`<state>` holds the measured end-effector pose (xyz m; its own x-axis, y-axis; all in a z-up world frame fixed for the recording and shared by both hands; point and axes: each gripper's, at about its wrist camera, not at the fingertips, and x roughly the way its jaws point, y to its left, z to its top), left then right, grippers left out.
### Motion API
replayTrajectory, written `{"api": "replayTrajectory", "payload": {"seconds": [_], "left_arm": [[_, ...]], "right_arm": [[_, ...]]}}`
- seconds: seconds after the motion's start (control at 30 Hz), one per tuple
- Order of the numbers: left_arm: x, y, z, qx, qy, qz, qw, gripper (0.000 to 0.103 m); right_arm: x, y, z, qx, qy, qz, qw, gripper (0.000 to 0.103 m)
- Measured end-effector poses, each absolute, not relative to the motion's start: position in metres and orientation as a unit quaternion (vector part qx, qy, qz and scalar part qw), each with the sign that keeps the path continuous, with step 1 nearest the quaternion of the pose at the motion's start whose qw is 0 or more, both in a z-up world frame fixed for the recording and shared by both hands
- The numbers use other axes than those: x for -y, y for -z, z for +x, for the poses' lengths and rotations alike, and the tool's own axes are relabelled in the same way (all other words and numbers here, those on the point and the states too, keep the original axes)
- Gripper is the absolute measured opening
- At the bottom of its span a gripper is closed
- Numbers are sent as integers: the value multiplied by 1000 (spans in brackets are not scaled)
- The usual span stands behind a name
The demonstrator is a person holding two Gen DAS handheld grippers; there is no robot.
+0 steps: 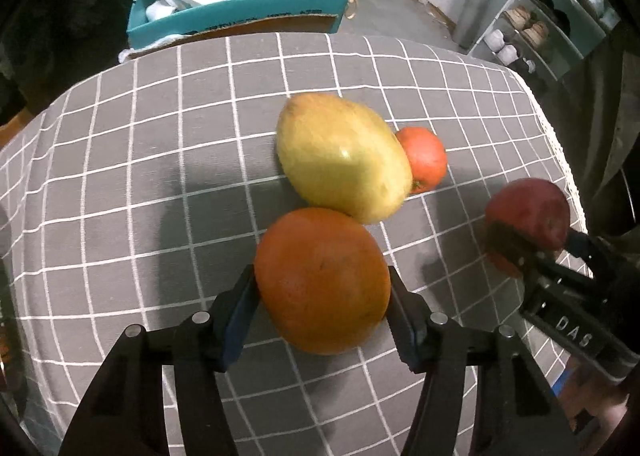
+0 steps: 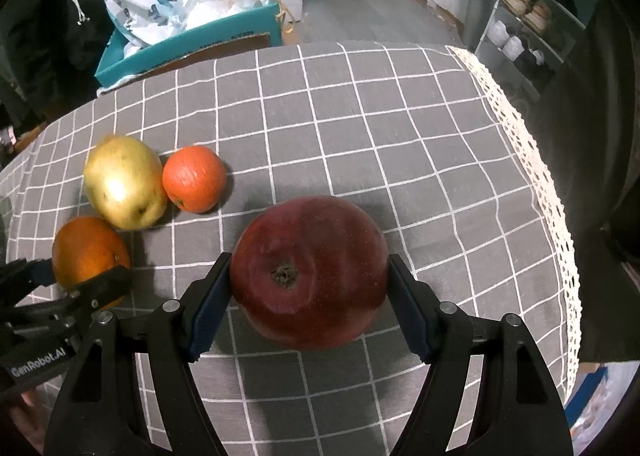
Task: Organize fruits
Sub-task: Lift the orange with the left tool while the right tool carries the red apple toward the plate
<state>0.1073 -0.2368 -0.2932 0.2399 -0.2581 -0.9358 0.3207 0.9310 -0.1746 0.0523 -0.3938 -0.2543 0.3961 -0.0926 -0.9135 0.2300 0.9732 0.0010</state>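
Clamping a large orange point(image 1: 322, 281) in my left gripper point(image 1: 322, 310), I hold a red apple point(image 2: 308, 271) in my right gripper point(image 2: 310, 306); both sit on the checked tablecloth point(image 2: 400, 160), beside a yellow mango point(image 1: 342, 156) and small orange point(image 1: 424, 158).

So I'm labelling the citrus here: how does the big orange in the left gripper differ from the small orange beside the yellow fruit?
The big orange is clearly larger and a yellower orange; the small orange is redder. The big orange sits between the left gripper's pads, while the small orange lies free on the checked tablecloth, against the yellow fruit. Both are round citrus.
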Motion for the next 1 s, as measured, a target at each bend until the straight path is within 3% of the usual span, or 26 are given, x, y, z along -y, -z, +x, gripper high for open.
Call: {"api": "replayTrajectory", "payload": {"seconds": [1.0], "left_arm": [[180,191,70,-486,162,41,858,61]], "right_arm": [[347,167,32,-463,55,32,884,75]]}}
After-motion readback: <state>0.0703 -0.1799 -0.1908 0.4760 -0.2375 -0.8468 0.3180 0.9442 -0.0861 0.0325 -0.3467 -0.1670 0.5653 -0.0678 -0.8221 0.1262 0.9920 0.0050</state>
